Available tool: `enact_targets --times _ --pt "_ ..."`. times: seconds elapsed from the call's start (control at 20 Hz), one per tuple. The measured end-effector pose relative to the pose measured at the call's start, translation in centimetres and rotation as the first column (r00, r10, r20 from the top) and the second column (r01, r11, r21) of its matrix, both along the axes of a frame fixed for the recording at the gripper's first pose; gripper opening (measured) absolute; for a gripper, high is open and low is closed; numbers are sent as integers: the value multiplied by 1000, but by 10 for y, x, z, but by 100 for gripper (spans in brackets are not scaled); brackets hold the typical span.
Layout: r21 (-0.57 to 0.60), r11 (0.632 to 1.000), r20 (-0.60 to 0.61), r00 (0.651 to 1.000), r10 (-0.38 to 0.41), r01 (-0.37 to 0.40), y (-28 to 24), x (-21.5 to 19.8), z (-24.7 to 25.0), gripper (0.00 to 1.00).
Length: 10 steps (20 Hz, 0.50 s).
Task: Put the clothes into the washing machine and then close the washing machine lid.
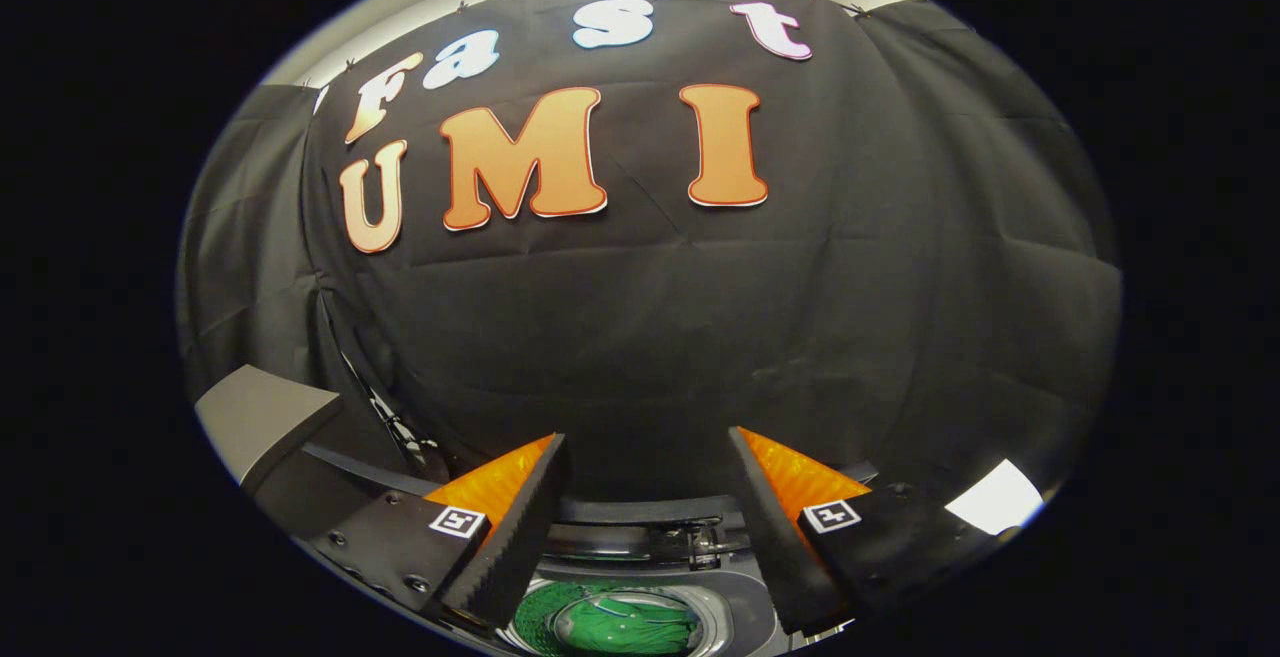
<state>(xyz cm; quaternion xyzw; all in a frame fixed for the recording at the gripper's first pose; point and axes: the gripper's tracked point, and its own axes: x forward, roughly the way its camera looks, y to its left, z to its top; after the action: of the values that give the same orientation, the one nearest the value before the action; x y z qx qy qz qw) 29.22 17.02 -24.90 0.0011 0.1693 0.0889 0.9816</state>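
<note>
- Two fingers of the gripper (648,522) stand wide apart with nothing between them; it holds no cloth.
- Below and between the fingers lies the washing machine (735,602), its round opening showing green clothes (630,627) already inside the drum.
- Judging by that, loading looks done and closing the lid is the step in hand.
- A grey slab (262,415) rises just beyond the left finger; it may be the raised lid, though I cannot tell.
- Next move likely calls for reaching that edge and swinging it down.
- Beyond, the black cloth wall (640,317) leaves open room ahead.
</note>
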Motion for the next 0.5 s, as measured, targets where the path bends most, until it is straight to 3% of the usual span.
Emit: enact_targets --times 0.5 --pt "-13 1000 -28 1000 -5 5 -5 -37 -9 100"
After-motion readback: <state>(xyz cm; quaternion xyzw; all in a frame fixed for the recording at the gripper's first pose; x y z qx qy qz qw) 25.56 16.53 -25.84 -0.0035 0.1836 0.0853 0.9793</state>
